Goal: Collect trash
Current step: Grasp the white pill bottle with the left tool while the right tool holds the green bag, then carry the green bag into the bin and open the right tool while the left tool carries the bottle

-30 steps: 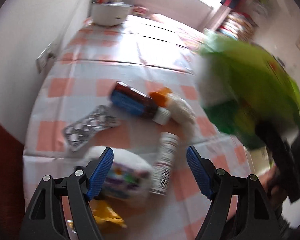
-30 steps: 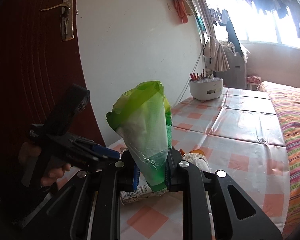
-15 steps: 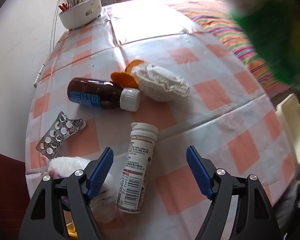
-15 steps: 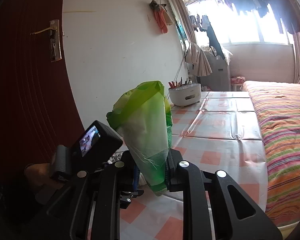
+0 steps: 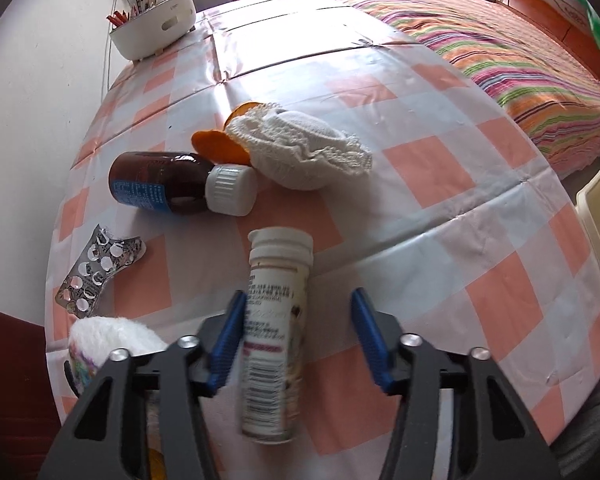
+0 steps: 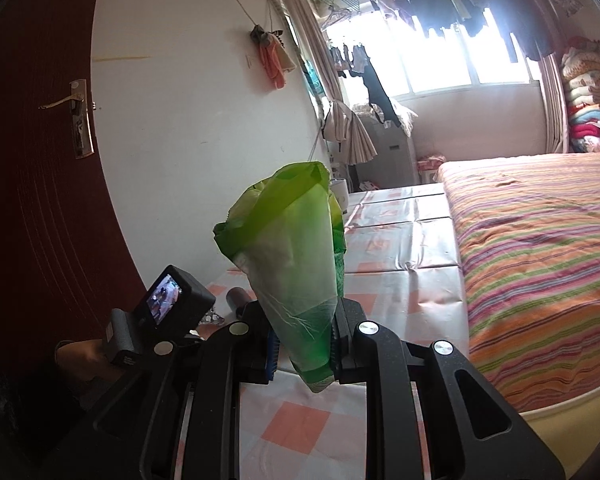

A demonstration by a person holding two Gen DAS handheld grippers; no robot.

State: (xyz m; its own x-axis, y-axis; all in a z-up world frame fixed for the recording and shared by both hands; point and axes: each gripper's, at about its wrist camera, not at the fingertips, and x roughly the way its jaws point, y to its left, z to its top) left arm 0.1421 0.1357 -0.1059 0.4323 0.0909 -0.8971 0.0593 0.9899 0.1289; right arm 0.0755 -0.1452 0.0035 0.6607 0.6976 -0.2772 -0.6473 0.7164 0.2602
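Left wrist, hand-held gripper (image 5: 298,338) spread around white tube (image 5: 275,340), seemingly touching

White bottle (image 5: 276,336) lying; green bag (image 6: 296,264) upright

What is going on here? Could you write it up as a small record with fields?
Setting: checked tablecloth beside a striped bed
Left gripper: open, its fingers on either side of a white tube that lies flat
Right gripper: shut on a green plastic bag
Other trash: brown medicine bottle, empty blister pack, white crumpled cloth, orange peel
Far end: white holder
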